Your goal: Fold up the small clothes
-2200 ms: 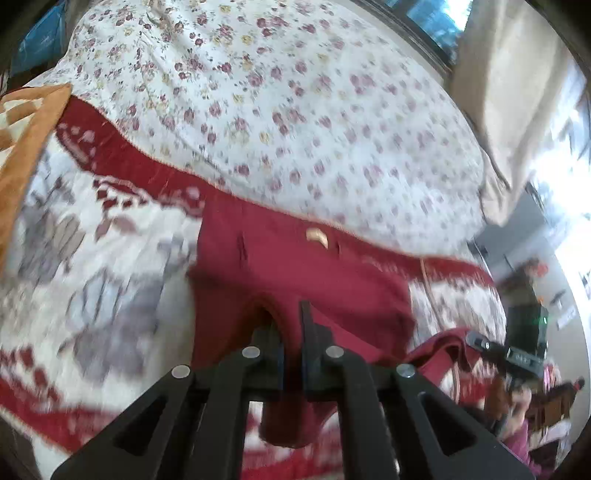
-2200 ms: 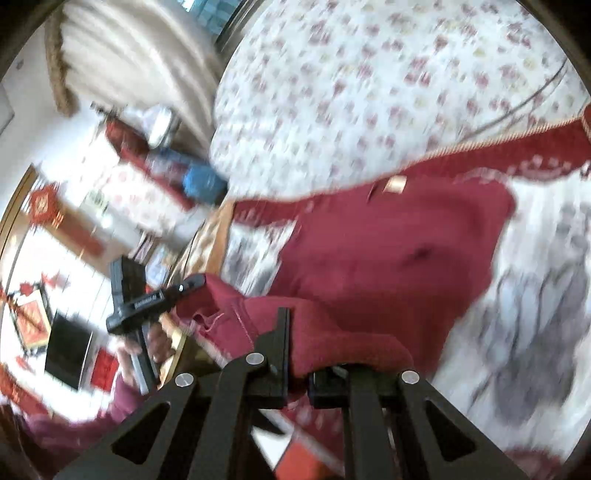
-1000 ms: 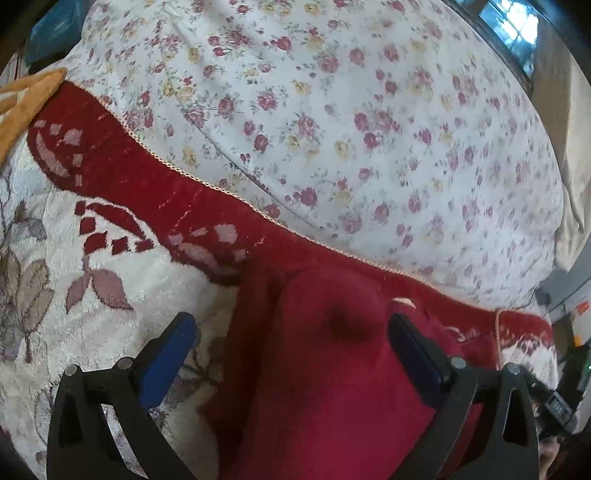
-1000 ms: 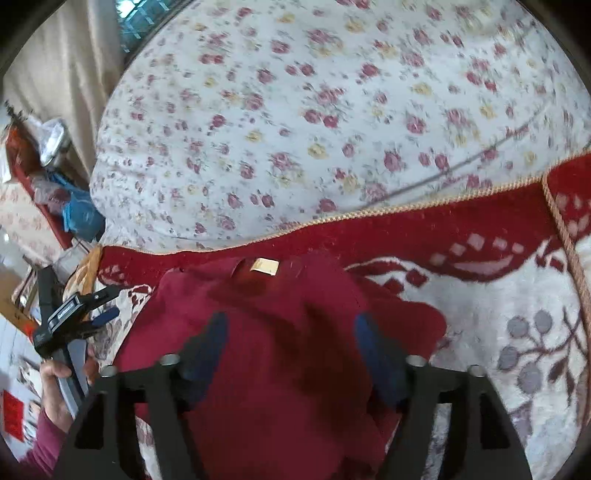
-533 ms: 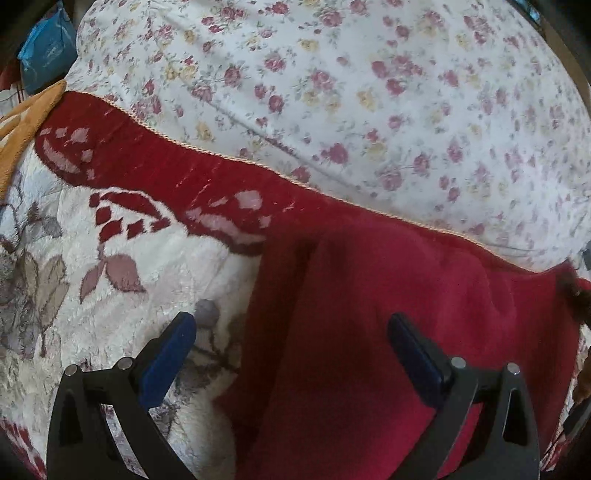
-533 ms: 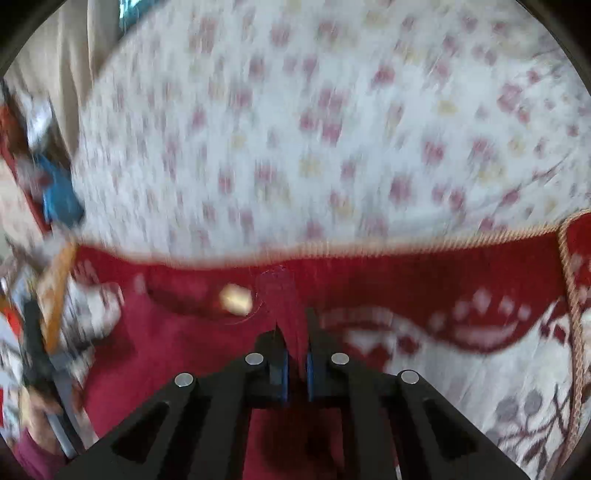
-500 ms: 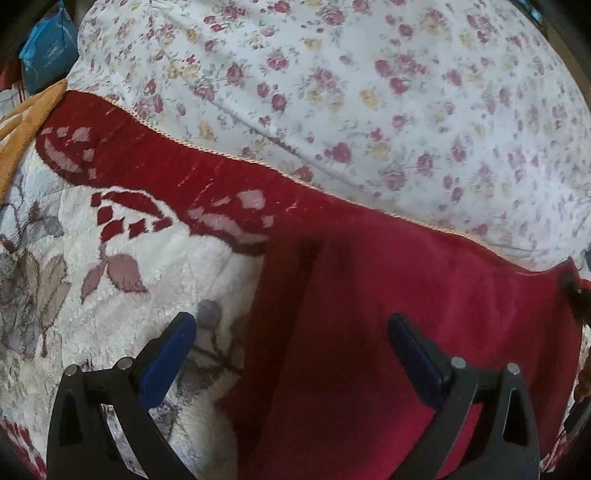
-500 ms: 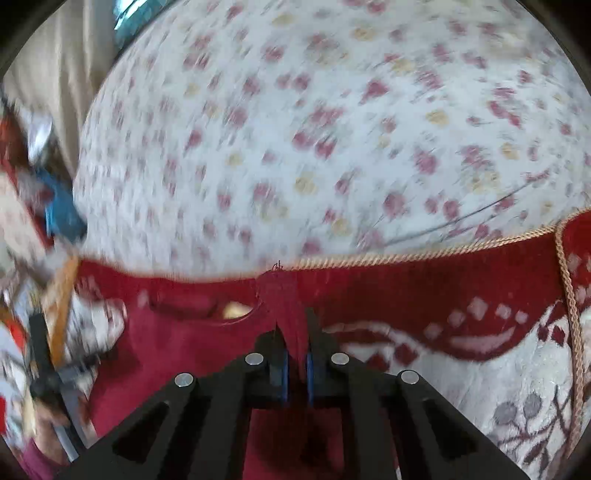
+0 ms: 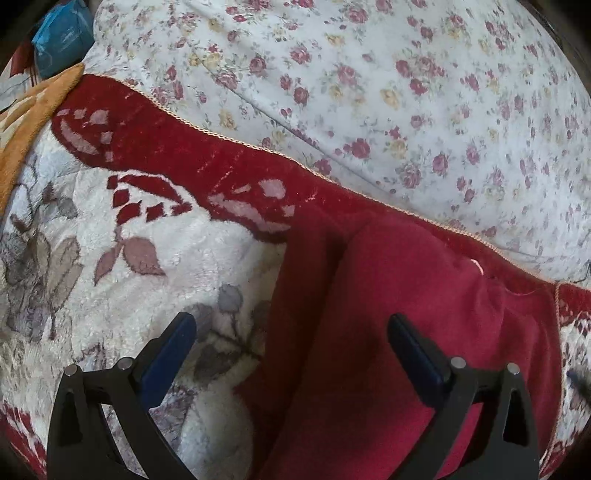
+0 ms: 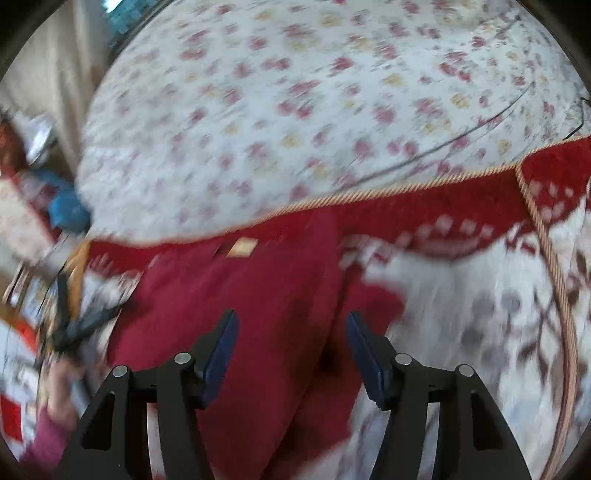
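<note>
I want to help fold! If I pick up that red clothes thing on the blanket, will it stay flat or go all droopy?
Probably droopy: the red garment lies in soft folds and creases, so it looks floppy. Its fuzzy cloth on the plush blanket likely grips rather than slides.

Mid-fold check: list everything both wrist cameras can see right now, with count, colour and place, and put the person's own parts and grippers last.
Red garment: one, dark red, lying on the blanket below both grippers; a small pale label near its far edge.
Plush blanket: one, white with red border and grey-mauve leaves, under the garment.
Floral sheet: one, white with small red and yellow flowers, beyond the blanket.
Orange cloth: one, at left edge of left wrist view.
Blue bag: one, top left corner.
Left gripper: black, blue pads, jaws wide apart, holding nothing.
Right gripper: black, blue pads, jaws opening over the garment.
Hand: one, dark pink sleeve, blurred, holding the left gripper.
</note>
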The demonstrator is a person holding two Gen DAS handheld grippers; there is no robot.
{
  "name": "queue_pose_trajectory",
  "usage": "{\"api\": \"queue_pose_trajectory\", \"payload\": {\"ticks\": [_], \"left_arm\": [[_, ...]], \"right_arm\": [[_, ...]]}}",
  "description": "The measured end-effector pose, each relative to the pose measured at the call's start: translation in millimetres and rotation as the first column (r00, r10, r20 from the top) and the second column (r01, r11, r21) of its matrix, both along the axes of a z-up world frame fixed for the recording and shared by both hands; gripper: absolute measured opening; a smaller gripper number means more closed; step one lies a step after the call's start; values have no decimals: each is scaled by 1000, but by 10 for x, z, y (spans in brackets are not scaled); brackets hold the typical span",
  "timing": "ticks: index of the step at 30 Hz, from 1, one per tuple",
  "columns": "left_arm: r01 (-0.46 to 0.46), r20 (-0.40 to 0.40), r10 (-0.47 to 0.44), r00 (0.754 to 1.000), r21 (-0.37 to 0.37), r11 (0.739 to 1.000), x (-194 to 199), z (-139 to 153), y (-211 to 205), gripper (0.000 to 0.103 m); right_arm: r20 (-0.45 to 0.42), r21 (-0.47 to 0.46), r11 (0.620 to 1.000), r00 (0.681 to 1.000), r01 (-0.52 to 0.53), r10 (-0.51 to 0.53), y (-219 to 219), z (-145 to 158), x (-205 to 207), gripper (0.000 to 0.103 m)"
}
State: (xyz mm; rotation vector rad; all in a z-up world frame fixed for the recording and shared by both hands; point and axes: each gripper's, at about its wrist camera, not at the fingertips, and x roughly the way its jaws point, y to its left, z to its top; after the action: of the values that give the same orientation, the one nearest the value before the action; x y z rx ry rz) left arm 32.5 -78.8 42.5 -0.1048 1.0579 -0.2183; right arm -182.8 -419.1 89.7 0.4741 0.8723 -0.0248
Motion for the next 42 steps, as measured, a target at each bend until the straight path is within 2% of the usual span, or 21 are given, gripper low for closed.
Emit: {"api": "queue_pose_trajectory", "payload": {"ticks": [4,5,6,7,9,12,14,15,17,20,23,24,26,28,30,32,36,42], "left_arm": [[-22,7,22,1000,-29,999,-64,66,108,102],[-27,7,27,1000,-37,999,-87,80,139,102],[-33,6,34,999,-44,998,-110,84,178,102],[-40,2,40,999,-48,998,-133,86,214,102],[-52,-12,51,999,-58,997,-201,97,314,102],[-39,0,39,999,-54,998,-331,176,444,102],[-33,38,33,999,-19,999,-383,220,497,102],[-36,42,36,998,-10,999,-386,216,514,102],[-36,15,36,999,-16,999,-380,174,545,102],[-16,-16,15,1000,-55,998,-387,149,547,102],[29,4,-29,1000,-33,999,-413,162,463,102],[42,5,-42,999,-22,999,-416,154,425,102],[52,1,-52,999,-19,998,-410,131,382,102],[63,-17,-63,998,-16,998,-397,77,333,102],[72,-36,-72,997,-9,997,-388,19,300,102],[80,-46,-80,996,2,997,-389,-19,292,102],[84,-60,-83,995,20,996,-355,-76,360,102],[88,-69,-86,994,29,996,-282,-151,381,103]], "right_arm": [[-84,-14,997,994,-71,70,395,-296,-204,63],[-108,-27,996,991,-82,78,479,-403,-212,46],[-122,-37,995,989,-88,82,532,-513,-211,17],[-117,-28,995,989,-95,92,561,-548,-224,9],[-99,-59,993,990,-104,98,582,-446,-269,7],[-50,-74,994,996,-83,79,469,-224,-432,6],[-99,-110,992,994,-63,52,409,-312,-461,6],[-144,-100,993,988,-67,52,417,-435,-440,6],[-173,-126,987,982,-101,78,516,-526,-444,7],[-166,-198,974,983,-108,76,614,-257,-481,21],[-94,-255,964,994,-80,58,670,123,-503,45],[-67,-256,963,996,-82,67,714,228,-447,48],[-23,-233,966,993,-115,113,847,346,-208,49],[0,-202,968,988,-152,155,991,321,188,50],[-11,-180,969,985,-169,170,1158,138,718,50],[-60,-158,965,977,-211,204,1325,-124,1221,50],[-144,-200,945,962,-258,232,1694,-578,2076,49],[-136,-231,947,971,-225,197,1905,-810,2727,50]]}}
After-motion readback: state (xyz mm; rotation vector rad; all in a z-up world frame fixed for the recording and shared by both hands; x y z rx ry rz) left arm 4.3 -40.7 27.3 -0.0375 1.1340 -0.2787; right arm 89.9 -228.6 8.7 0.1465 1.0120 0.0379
